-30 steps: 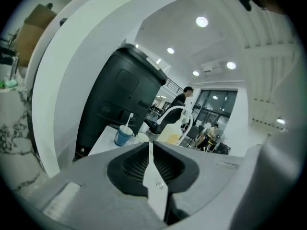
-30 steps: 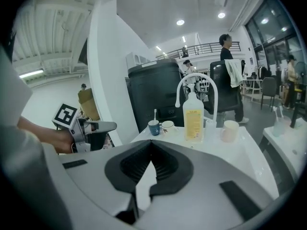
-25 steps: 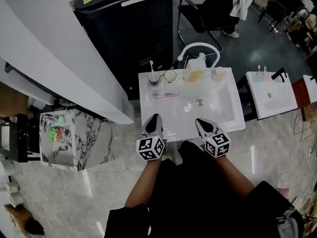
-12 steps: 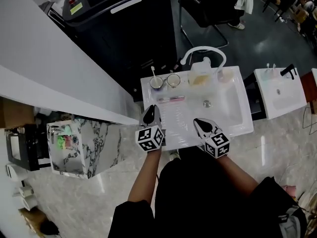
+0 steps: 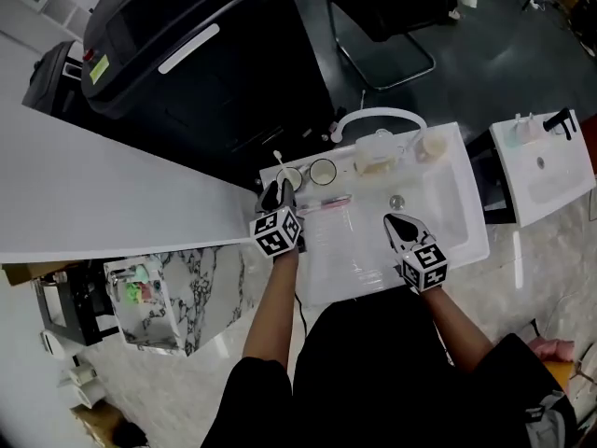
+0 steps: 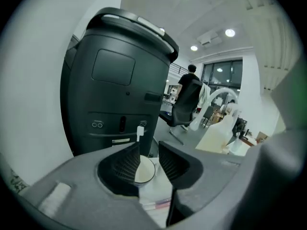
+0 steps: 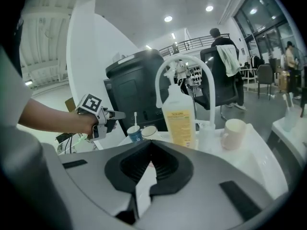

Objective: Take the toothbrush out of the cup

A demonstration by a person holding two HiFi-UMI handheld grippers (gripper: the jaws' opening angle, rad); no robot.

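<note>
At the sink's back-left corner: blue cup [image 5: 290,177] stands upright on the rim of the sink [image 5: 469,236]; toothbrush [image 5: 279,162] stands in it, head up. Not yet taken out.
Left gripper [image 5: 276,192]: at the sink's left edge, just short of the cup. Jaws have just been opening and stand apart, with nothing between the pads; cup and brush line up in the gap ahead.
Why apart: judged as readying to close on the brush handle above the cup's lip.
Right gripper [image 5: 399,224]: over the sink's front half, well apart from the cup; jaws together, empty. Judged parked there to leave the left one a free path.
Neighbours: second cup [image 5: 323,171] just beside the blue one, toward the sink's middle; bottle [image 5: 377,149] and mug [image 5: 431,145] further along the back rim.
Room: open above the brush for a straight lift. Black bin [image 5: 187,63] rises behind the sink's back edge. Sink's left edge lies close to the cup, so a sideways knock could tip it off.
</note>
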